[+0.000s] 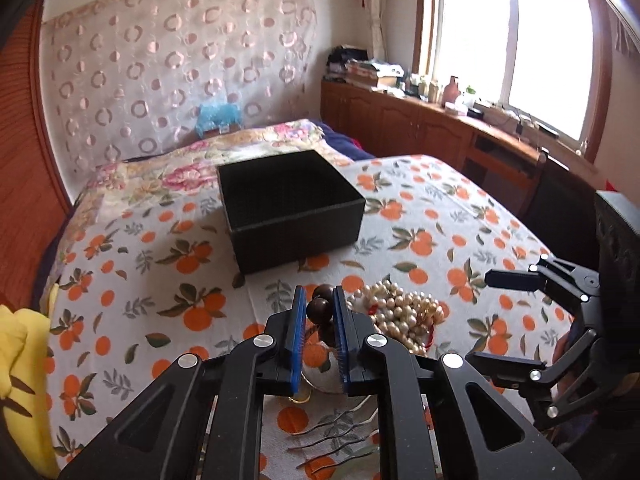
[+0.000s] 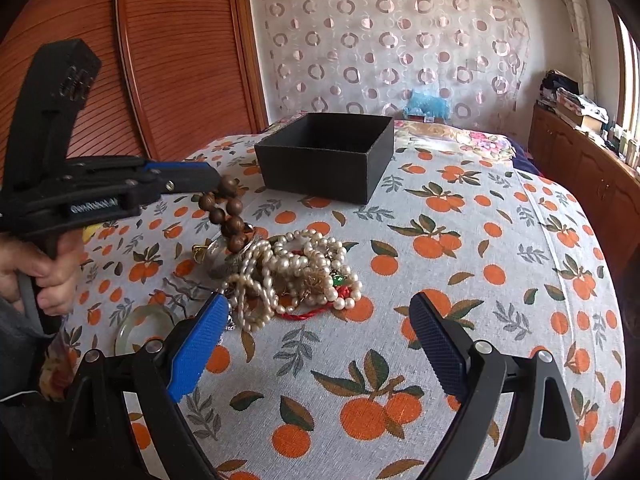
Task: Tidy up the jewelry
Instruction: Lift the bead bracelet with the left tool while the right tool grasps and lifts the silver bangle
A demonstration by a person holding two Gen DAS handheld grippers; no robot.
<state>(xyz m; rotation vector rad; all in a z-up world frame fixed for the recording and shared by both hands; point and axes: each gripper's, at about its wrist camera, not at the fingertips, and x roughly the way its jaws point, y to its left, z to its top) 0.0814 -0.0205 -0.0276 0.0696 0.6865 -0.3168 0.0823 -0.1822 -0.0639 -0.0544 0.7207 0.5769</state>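
Black linkage arms of the left gripper [image 1: 320, 308] fill the foreground of the left wrist view, its blue-padded jaws clamped on a string of dark brown wooden beads [image 2: 229, 216] that hangs from the tips above the bed, the lowest beads reaching the edge of the jewelry pile. Beneath everything stretches a white bedspread [image 2: 460, 280] printed with oranges and green leaves, with a floral quilt [image 1: 208, 152] beyond it and a circle-patterned sheer curtain [image 2: 400, 40] on the far wall. An open black box [image 1: 292, 208] sits on the spread, well apart from the jewelry and farther from the cameras. Nearer, the right gripper [image 2: 320, 340] hovers low over the cloth with its jaws spread wide and nothing between them, its blue left pad just beside the pile. That pile, a tangle of cream pearl strands [image 2: 296, 276] with a red cord [image 2: 304, 312] and a small green piece worked through it, lies on the spread between the two tools. At the left of the right wrist view a hand [image 2: 44, 276] squeezes the left tool's grip. A pale ring, possibly a jade bangle [image 2: 138, 326], lies flat near the blue pad, partly hidden by the gripper frame.
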